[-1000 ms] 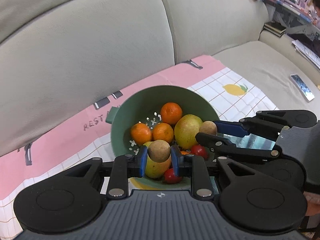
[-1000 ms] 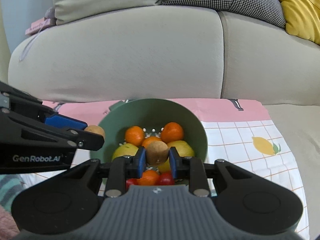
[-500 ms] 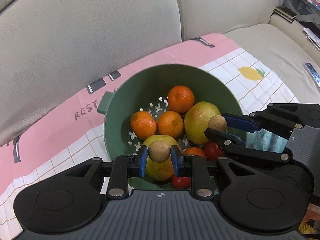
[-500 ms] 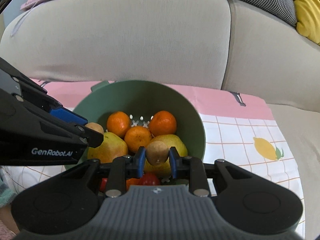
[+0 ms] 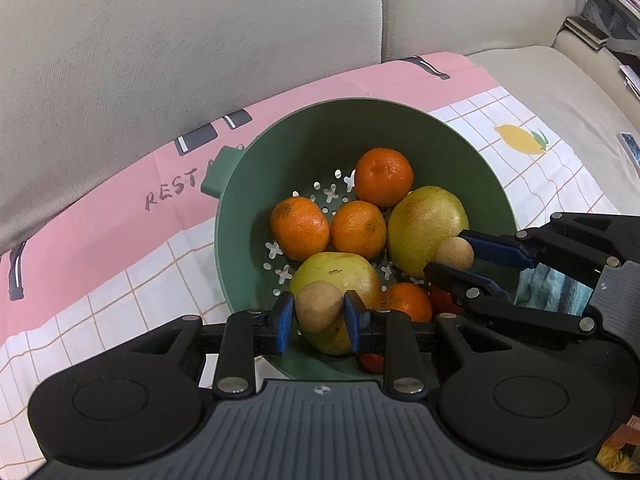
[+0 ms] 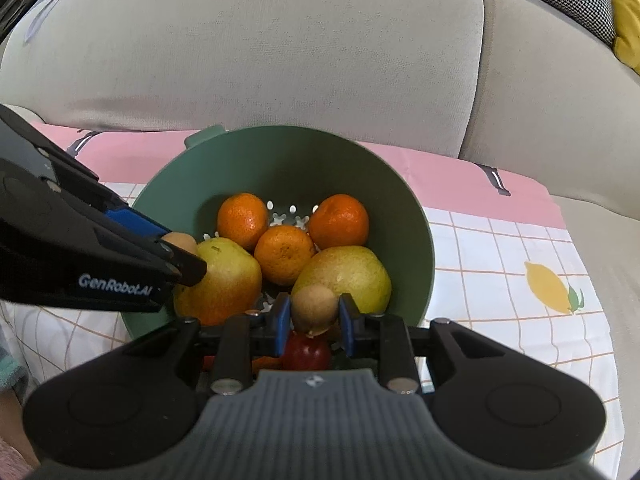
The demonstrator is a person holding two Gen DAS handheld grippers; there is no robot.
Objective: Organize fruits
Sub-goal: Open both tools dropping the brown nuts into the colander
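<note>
A green colander bowl (image 5: 320, 120) (image 6: 280, 140) stands on the cloth and holds three mandarins (image 5: 358, 229), two yellow-green pears (image 5: 424, 224) and small red fruits (image 6: 306, 352). My left gripper (image 5: 319, 314) hangs over the bowl's near-left part above a pear (image 5: 336, 272). A small brown kiwi (image 5: 318, 306) sits between its blue pads, which still touch it while the jaws are opening. My right gripper (image 6: 314, 314) is shut on a second brown kiwi (image 6: 314, 306) over the bowl's near side. Each gripper shows in the other's view: right gripper (image 5: 452, 258), left gripper (image 6: 184, 258).
The bowl rests on a pink and white checked cloth (image 5: 120, 240) spread over a beige sofa seat, with the sofa back (image 5: 200, 40) right behind it. A phone (image 5: 632, 146) lies on the seat at far right. A yellow cushion (image 6: 624, 20) lies up on the sofa back.
Both grippers have sunk toward the bowl with their kiwis, so the bowl and its fruit look larger and nearer. The views tilt more steeply down.
</note>
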